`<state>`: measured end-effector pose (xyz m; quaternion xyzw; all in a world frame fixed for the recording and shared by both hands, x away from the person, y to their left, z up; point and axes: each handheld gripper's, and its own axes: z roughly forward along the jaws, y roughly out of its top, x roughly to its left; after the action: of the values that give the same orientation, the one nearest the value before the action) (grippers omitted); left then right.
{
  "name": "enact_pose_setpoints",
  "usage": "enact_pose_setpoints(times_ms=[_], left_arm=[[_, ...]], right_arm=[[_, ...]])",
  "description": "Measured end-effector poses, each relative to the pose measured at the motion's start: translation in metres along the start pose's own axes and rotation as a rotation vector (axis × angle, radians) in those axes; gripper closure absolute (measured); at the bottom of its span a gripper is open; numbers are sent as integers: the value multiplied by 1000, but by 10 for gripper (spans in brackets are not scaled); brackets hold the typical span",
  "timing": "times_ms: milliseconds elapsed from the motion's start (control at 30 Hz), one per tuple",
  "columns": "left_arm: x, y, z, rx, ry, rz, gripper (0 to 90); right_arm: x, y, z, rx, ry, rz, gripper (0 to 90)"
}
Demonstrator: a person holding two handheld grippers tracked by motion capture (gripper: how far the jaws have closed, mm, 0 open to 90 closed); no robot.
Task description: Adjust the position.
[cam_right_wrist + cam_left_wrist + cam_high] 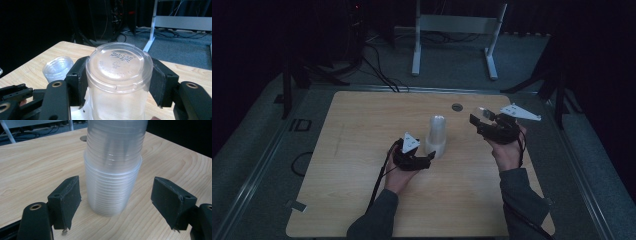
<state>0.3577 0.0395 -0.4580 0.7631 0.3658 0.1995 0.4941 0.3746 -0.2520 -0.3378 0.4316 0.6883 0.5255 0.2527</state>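
A stack of clear plastic cups (436,135) stands upside down in the middle of the wooden table (362,150). My left gripper (430,157) sits low beside the stack's base. In the left gripper view its jaws stand open on either side of the stack (112,182), with a small gap on each side. My right gripper (479,120) is held above the table to the right, shut on a single clear cup (119,65). That cup's bottom faces the camera and both pads press its sides. The stack (58,68) shows beyond it on the left.
A round grey grommet (456,107) sits in the table's far part, behind the stack. Past the far edge stands a white metal frame (452,30) among cables on the grey floor. The room around is dark.
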Motion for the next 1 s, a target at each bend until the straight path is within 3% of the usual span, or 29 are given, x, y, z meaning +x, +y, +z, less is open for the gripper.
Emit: enact_pose_setpoints(times_ms=[400,700,1000], left_arm=[[-5,3,-2,-19,-27,14,234],[-9,3,-4,-21,-19,38,234],[-13,5,-6,-28,-27,55,234]], right_arm=[[-6,-11,-3,10,-8,18,407],[-10,-21,-4,23,-16,36,407],[-17,-35,-5,33,-17,81,408]])
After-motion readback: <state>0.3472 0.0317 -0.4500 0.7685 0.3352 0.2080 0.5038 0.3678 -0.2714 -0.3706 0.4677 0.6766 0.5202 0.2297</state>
